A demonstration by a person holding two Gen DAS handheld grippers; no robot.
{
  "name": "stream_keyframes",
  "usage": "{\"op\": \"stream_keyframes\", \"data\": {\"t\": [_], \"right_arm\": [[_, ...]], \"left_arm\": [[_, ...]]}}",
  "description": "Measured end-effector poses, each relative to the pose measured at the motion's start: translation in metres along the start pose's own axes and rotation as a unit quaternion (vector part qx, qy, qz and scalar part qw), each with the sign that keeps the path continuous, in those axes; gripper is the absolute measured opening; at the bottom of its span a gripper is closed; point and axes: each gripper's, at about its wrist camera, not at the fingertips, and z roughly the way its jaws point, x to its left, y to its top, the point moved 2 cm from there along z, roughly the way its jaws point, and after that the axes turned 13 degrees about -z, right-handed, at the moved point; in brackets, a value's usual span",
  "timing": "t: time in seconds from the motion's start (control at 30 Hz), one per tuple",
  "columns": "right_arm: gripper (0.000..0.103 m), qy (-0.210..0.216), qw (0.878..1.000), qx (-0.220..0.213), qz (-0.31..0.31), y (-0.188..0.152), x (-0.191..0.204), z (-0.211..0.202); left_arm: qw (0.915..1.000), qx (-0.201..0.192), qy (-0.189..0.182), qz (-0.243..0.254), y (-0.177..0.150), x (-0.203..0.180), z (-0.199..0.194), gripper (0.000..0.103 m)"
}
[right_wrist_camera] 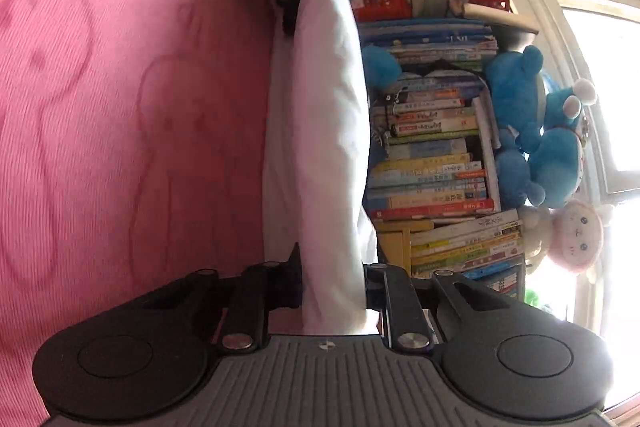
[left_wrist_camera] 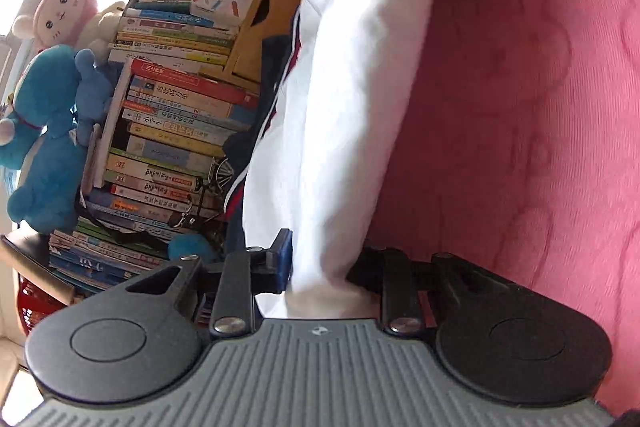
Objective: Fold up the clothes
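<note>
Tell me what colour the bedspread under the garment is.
Pink bedspread, with a faint stitched pattern; clearest in the left wrist view.

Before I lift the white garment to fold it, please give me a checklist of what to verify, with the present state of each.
1. Left gripper fingers pinch the white garment: ok.
2. Right gripper fingers pinch the same garment: ok.
3. Garment edge runs between both grippers without a visible twist: ok.
4. Pink bedcover not caught in either grip: cannot tell.
5. Fabric clear of the book stack beside it: cannot tell.
6. Navy striped part of the garment hangs free: cannot tell.
</note>
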Motion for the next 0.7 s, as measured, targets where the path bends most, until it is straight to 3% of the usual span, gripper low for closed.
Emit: {"op": "stream_keyframes", "data": {"t": [0.07, 0.13, 0.23, 0.37, 0.43, 0.53, 0.7], "right_arm": [[0.020, 0.009, 1.000, 0.023, -0.016, -0.023, 0.010, 0.000], [0.017, 0.019, 0.998, 0.048, -0.019, -0.042, 0.018, 0.000], [0.014, 0.020, 0.997, 0.072, 0.009, -0.058, 0.020, 0.007], [0.011, -0.016, 0.996, 0.085, -0.014, -0.062, 0.013, 0.005], [0.011, -0.034, 0.996, 0.081, 0.002, -0.069, -0.005, -0.012], [0.011, -0.066, 0.996, 0.067, 0.007, -0.079, -0.025, -0.049], [0.011, -0.063, 0.998, 0.030, -0.011, -0.084, 0.006, -0.119]], "left_arm": [[0.9987, 0.010, 0.023, 0.044, -0.019, -0.005, 0.004, 0.015], [0.9976, 0.014, 0.035, 0.057, -0.032, -0.006, 0.007, 0.011], [0.9975, 0.026, 0.045, 0.048, -0.035, -0.006, 0.012, 0.003], [0.9964, 0.032, 0.073, 0.026, -0.030, 0.010, 0.006, 0.004], [0.9967, 0.024, 0.077, -0.006, -0.026, 0.029, -0.014, 0.005], [0.9968, -0.001, 0.079, -0.013, -0.029, 0.045, -0.062, 0.004], [0.9993, -0.005, 0.038, 0.008, -0.060, 0.011, -0.130, 0.005]]}}
